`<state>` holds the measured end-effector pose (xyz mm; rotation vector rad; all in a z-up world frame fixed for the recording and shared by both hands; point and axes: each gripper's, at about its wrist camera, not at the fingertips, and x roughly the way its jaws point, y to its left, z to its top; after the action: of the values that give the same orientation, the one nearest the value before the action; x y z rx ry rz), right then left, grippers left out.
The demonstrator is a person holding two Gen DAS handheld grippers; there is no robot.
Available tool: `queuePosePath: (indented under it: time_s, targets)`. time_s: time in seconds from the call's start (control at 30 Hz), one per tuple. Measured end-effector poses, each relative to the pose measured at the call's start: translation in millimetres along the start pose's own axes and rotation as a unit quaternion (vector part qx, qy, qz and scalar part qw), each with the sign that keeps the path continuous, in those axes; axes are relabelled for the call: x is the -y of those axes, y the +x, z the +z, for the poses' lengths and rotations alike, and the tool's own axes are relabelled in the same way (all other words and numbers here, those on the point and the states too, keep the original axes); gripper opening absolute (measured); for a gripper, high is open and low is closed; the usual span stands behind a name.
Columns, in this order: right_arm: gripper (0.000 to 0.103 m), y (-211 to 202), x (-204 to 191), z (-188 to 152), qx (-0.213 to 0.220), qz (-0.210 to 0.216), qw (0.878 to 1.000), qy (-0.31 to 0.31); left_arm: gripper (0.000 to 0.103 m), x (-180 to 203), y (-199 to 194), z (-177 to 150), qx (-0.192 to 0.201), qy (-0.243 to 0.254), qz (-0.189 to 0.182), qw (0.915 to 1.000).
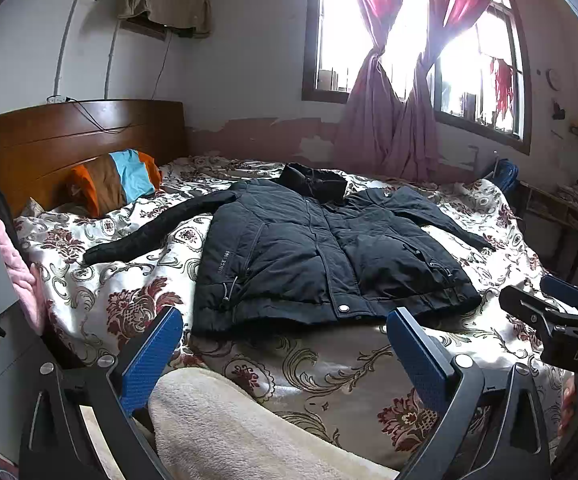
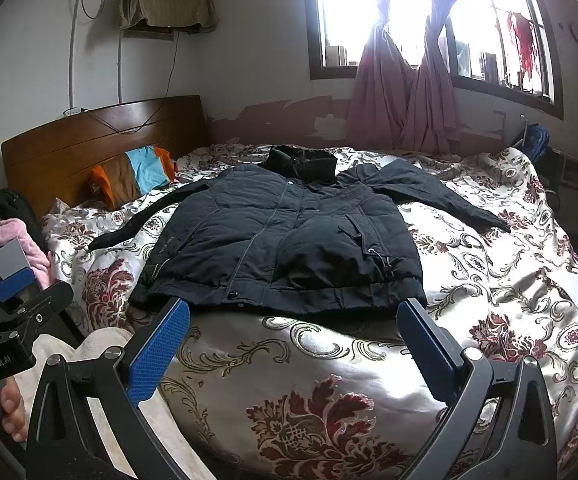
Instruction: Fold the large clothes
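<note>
Jacket (image 1: 321, 248): one, dark, lying front up and spread flat on the bed (image 1: 329, 364), hem toward the cameras, collar toward the far wall. Its two sleeves are stretched out to either side, one (image 1: 157, 228) toward the headboard (image 1: 69, 140), the other (image 2: 441, 196) toward the window side. The front is closed, with a snap visible at the hem. Under it lies one floral quilt (image 2: 489, 288) covering the bed. One striped pillow (image 1: 121, 180), orange, brown and blue, leans against the headboard. One cream blanket (image 1: 241, 432) lies at the near edge of the bed, and one pink cloth (image 1: 13, 264) sits off the headboard-side edge. Two tied curtains (image 2: 405, 92) hang at the window behind.

Two grippers are in view. The left gripper (image 1: 285, 340) hangs above the near edge of the bed with its jaws spread wide, holding nothing; its two blue pads (image 1: 151, 356) frame the jacket's hem without touching it. The right gripper (image 2: 293, 334) is likewise wide apart and empty, just short of the hem. Each gripper also shows at the edge of the other's view. Toes of one bare foot (image 2: 11, 412) appear at the lower edge of the right wrist view.
</note>
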<state>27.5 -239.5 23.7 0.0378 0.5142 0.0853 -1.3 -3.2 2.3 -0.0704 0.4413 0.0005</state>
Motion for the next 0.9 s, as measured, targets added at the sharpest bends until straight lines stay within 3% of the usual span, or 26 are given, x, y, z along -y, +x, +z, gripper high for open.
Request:
queuePosePath:
  time_s: [0.4,0.57,0.9]
  targets:
    - [0.102,4,1,3,-0.016,-0.002,1.0,0.009,0.103,-1,2,0,-0.009,-0.001,0.004,1.0]
    - [0.102,22,8,-10,-0.053,0.003,0.998,0.028,0.103,-1,17,-4,-0.044,0.006,0.007,0.999]
    - [0.102,44,40,-25,-0.08,-0.038,0.993,0.077,0.103,6,52,-8,-0.118,0.015,0.003,0.9929]
